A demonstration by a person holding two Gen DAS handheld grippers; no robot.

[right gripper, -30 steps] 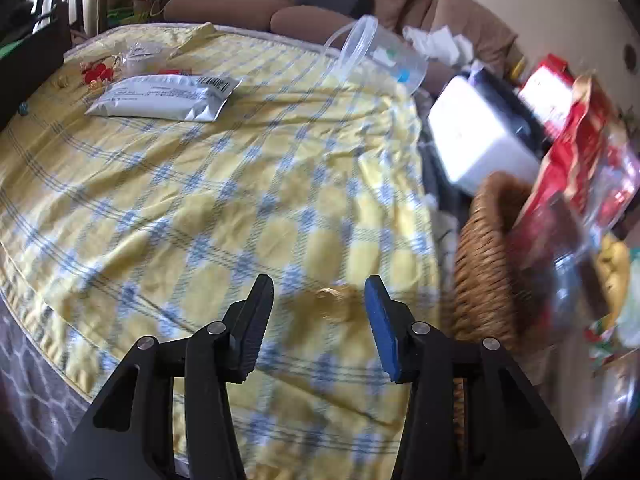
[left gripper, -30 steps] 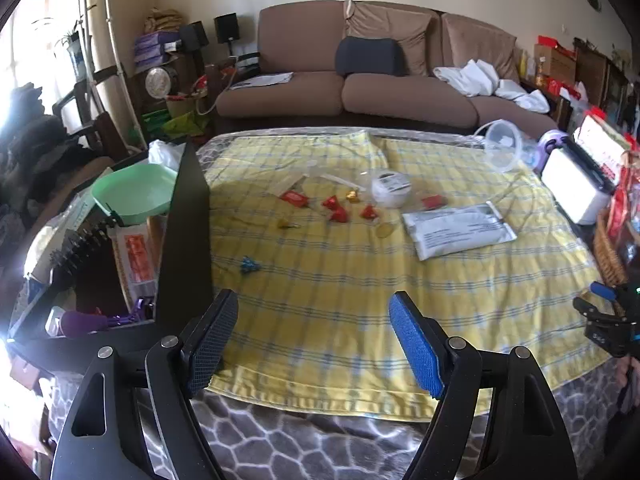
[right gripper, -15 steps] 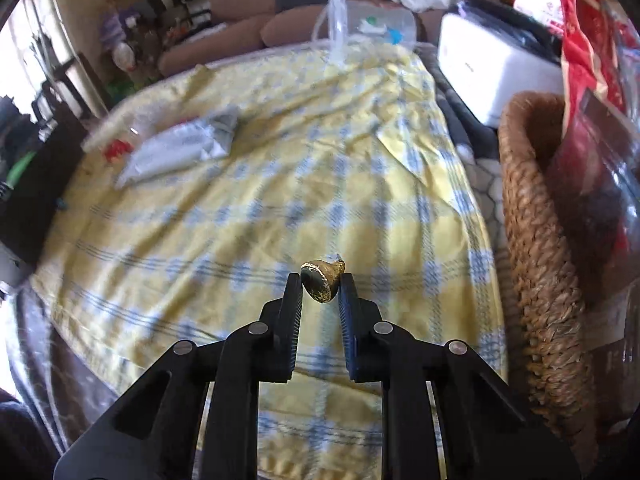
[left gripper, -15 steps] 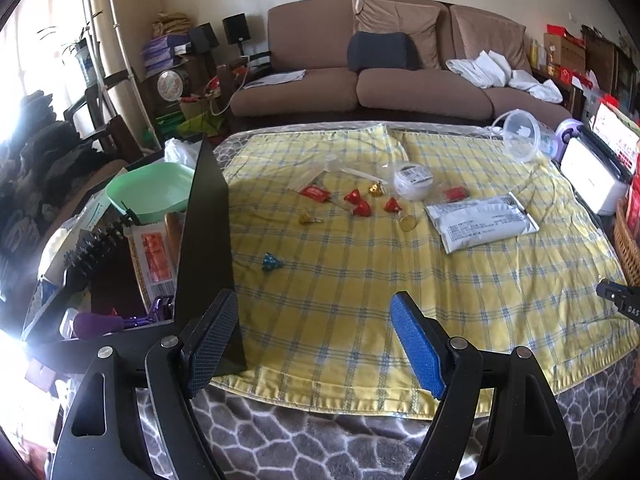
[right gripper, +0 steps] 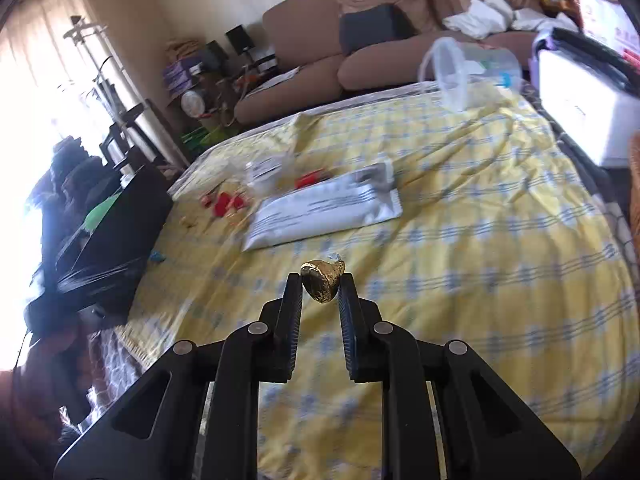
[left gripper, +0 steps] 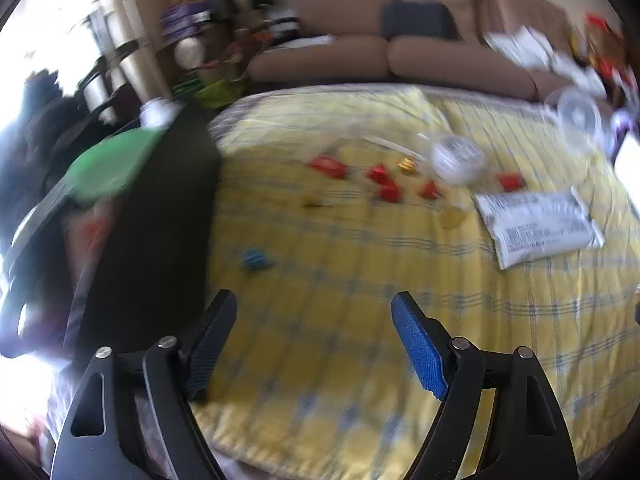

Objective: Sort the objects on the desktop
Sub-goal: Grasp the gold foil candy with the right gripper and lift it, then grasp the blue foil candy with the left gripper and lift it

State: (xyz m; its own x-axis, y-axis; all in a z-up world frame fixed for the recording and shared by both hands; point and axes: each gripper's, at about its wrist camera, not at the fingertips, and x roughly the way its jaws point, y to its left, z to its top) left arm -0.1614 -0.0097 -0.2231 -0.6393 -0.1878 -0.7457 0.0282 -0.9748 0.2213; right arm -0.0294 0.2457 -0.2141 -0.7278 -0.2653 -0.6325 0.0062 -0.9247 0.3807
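My right gripper (right gripper: 320, 280) is shut on a gold foil candy (right gripper: 321, 289), held above the yellow checked cloth (right gripper: 480, 240). My left gripper (left gripper: 314, 300) hangs over the near part of the cloth (left gripper: 340, 320); its jaws are opening wider and nothing is between them. Ahead of it lie a blue candy (left gripper: 253, 259), several red candies (left gripper: 386, 190), another gold candy (left gripper: 407, 165), a yellow disc (left gripper: 451, 218) and a white packet (left gripper: 536, 224). The right wrist view shows the packet (right gripper: 324, 210), red candies (right gripper: 226, 202) and blue candy (right gripper: 157, 257) too. The left wrist view is blurred.
A black box (left gripper: 152, 240) with a green bowl (left gripper: 108, 164) behind it stands at the table's left edge. A round clear tub (left gripper: 456, 156) sits among the candies. A clear jug (right gripper: 468, 70), a white appliance (right gripper: 580, 116) and a wicker basket (right gripper: 634, 184) line the right side.
My right gripper shut on the gold candy, lifted it off the cloth and swung left toward the table's middle. My left gripper moved forward and down over the cloth.
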